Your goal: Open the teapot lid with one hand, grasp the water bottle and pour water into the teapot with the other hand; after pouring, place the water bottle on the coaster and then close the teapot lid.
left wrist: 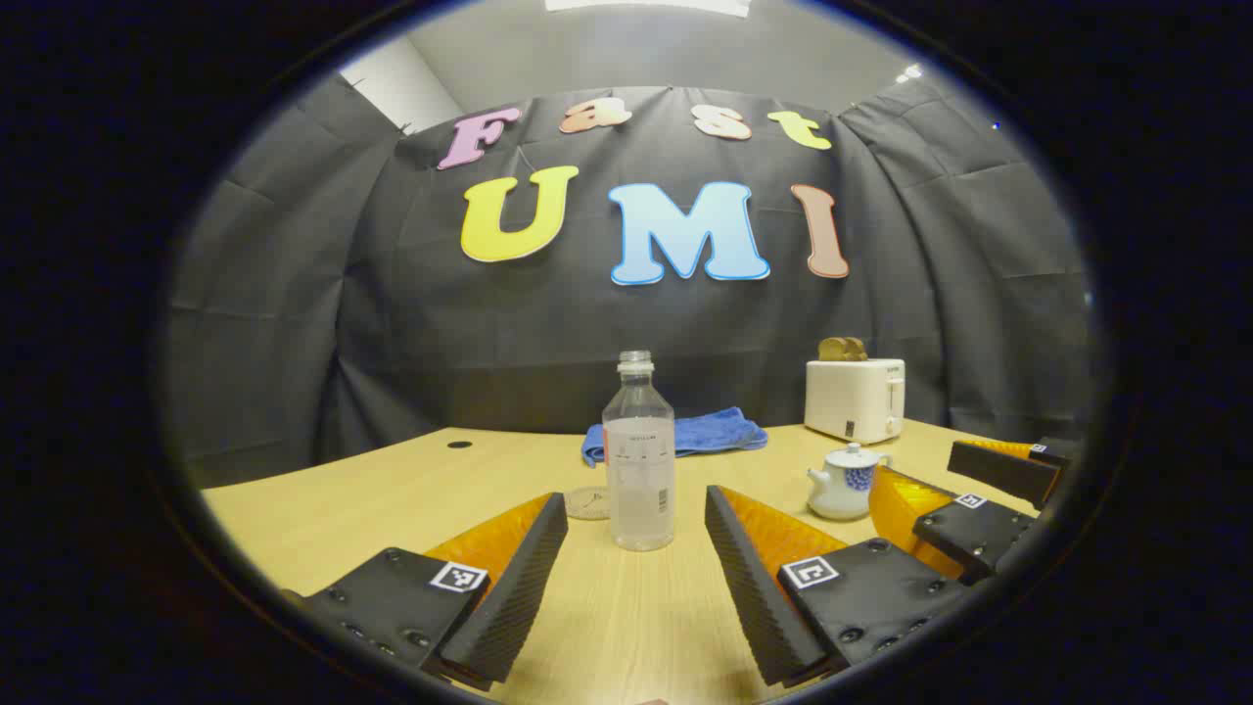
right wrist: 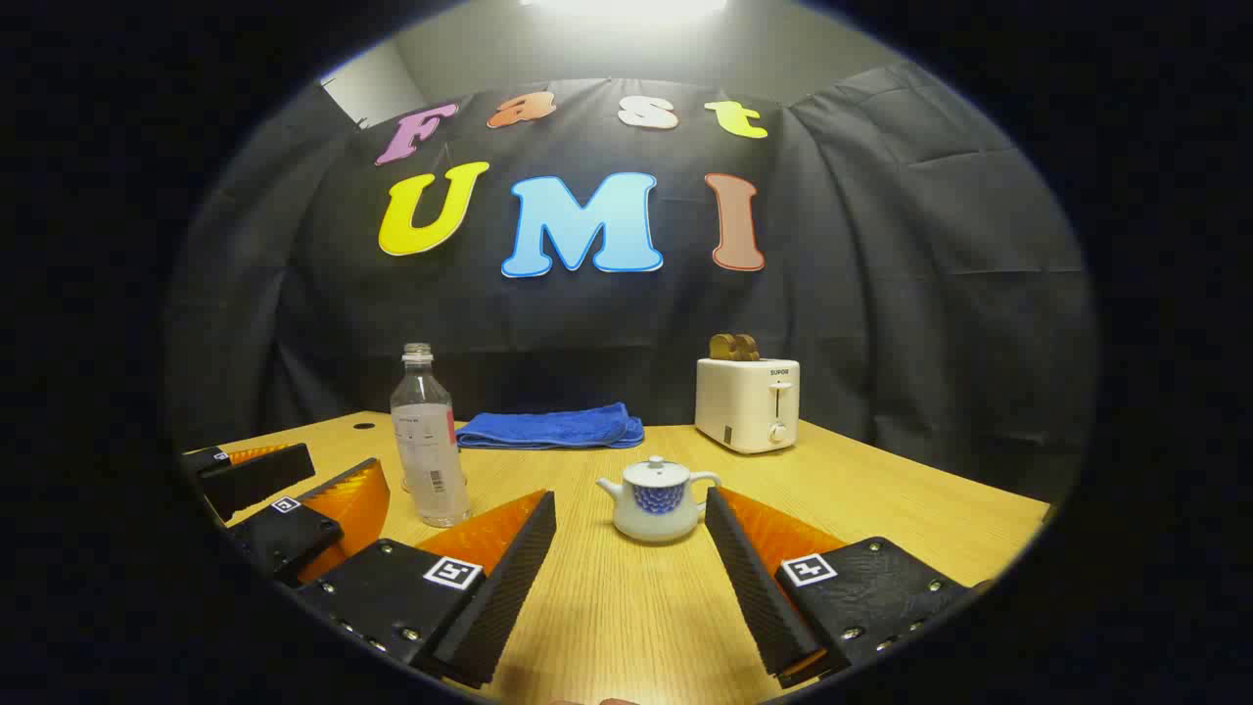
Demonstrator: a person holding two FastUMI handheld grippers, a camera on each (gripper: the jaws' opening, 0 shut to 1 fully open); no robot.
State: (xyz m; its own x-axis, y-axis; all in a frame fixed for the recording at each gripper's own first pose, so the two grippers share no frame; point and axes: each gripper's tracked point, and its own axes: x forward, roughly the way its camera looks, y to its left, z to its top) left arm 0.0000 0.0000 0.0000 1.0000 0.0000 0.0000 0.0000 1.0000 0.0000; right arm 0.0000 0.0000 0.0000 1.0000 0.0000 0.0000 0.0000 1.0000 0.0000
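Observation:
A clear, uncapped water bottle (left wrist: 640, 452) stands upright on the wooden table, straight ahead of my left gripper (left wrist: 636, 524), which is open and a short way short of it. A round clear coaster (left wrist: 588, 502) lies just behind the bottle to its left. The small white teapot (right wrist: 654, 500) with a blue pattern sits with its lid on, directly in front of my open right gripper (right wrist: 630, 524). The teapot (left wrist: 844, 482) also shows right of the bottle in the left gripper view, and the bottle (right wrist: 427, 451) stands left in the right gripper view.
A folded blue towel (right wrist: 550, 429) lies at the back of the table. A white toaster (right wrist: 748, 402) with bread in it stands back right. The other gripper (left wrist: 979, 499) shows at the right edge of the left gripper view.

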